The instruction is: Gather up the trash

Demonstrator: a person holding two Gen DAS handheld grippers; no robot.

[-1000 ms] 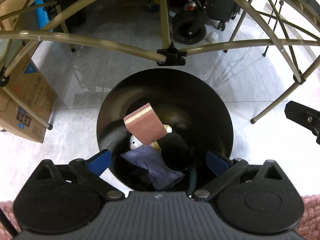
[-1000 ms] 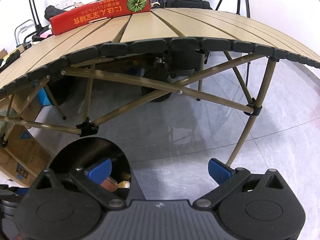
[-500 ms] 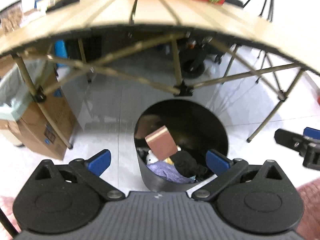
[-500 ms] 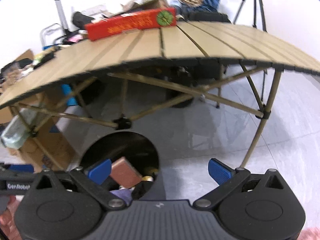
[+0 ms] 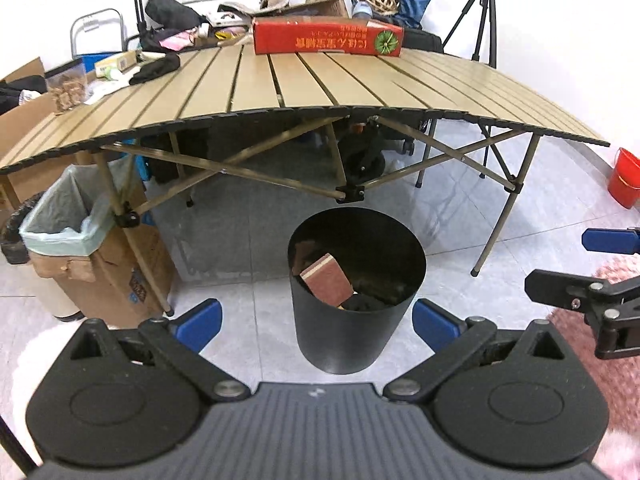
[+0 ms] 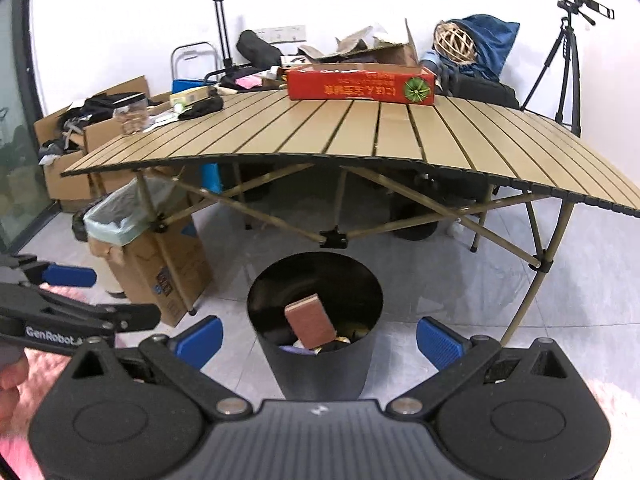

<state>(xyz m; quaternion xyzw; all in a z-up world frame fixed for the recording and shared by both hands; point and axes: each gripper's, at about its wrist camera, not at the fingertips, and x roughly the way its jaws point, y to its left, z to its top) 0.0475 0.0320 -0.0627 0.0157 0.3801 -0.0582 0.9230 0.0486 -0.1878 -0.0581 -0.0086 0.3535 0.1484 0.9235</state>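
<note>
A black round bin [image 5: 344,336] stands on the tiled floor in front of the folding table; it also shows in the right wrist view [image 6: 320,368]. Inside it a brown sponge block [image 5: 327,285] leans on darker trash, also seen in the right wrist view [image 6: 311,322]. My left gripper [image 5: 316,322] is open and empty, held back above the bin. My right gripper [image 6: 319,338] is open and empty, also held back from the bin. Each gripper shows at the edge of the other's view.
A slatted tan folding table [image 5: 320,84] carries a red box [image 5: 328,40], a jar and black cloth. A lined cardboard box bin [image 5: 76,224] stands left under it. A red bucket [image 5: 624,178] is far right. A tripod [image 6: 568,60] stands behind.
Both grippers have pulled up and back from the bin. The bin now looks smaller and the table top has come into view.
</note>
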